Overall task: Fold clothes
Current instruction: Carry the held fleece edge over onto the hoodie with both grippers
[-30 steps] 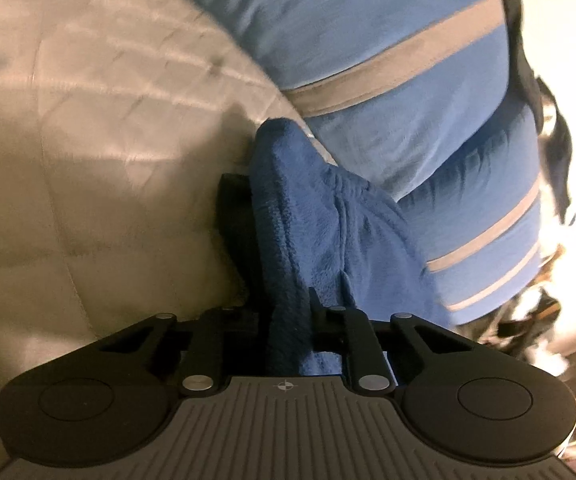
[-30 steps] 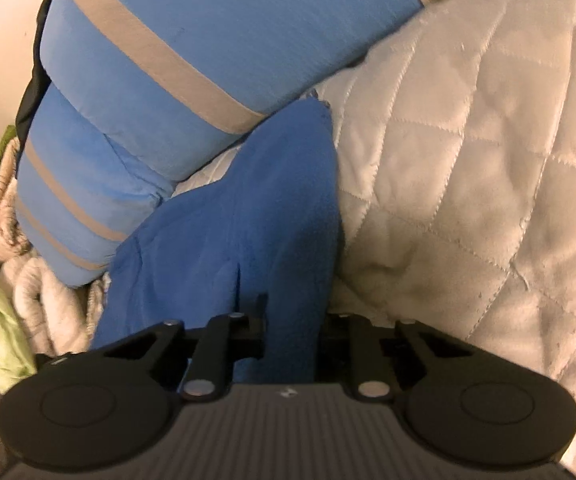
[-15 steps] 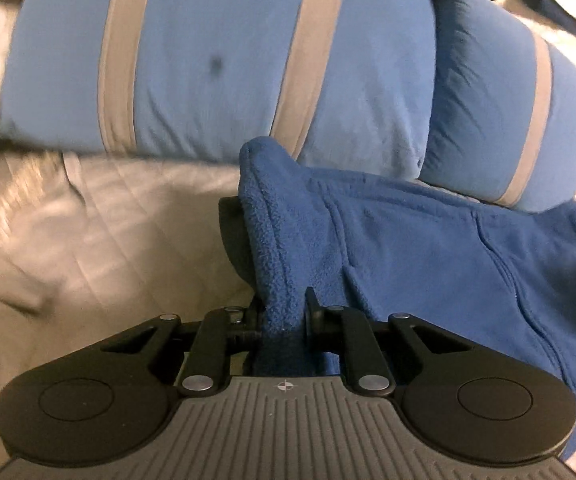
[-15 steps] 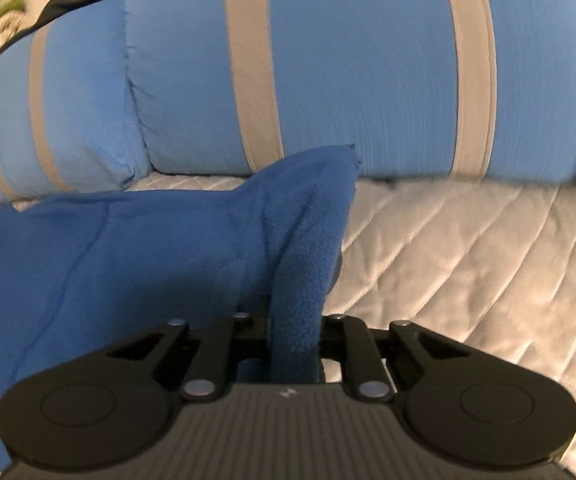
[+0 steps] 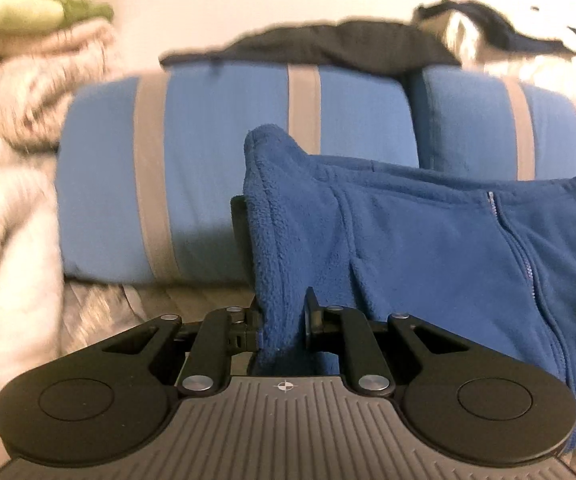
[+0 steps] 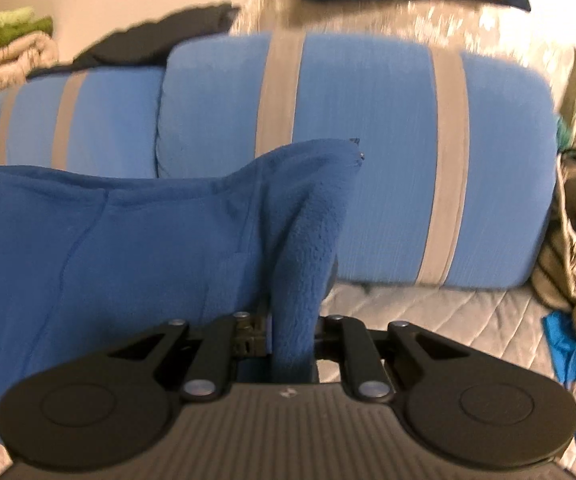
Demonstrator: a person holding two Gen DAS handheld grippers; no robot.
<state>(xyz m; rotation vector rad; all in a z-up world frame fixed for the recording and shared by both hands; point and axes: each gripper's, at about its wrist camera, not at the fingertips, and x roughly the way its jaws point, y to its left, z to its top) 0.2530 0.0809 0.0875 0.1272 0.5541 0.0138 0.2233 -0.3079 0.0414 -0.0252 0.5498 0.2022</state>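
Blurred blanket pile (image 5: 19, 92), left edge

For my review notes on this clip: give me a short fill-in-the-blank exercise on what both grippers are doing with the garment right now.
1. Both the left gripper and the right gripper are shut on the blue ____ jacket.
2. The jacket's front closes with a ____.
3. Behind the jacket lie light blue pillows with ____ stripes.
4. The bed cover under the pillows is ____.

Missing words: fleece; zipper; grey; quilted

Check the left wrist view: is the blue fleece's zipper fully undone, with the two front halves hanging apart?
No: the zipper runs closed down the blue fleece, with fabric joined on both sides of it.
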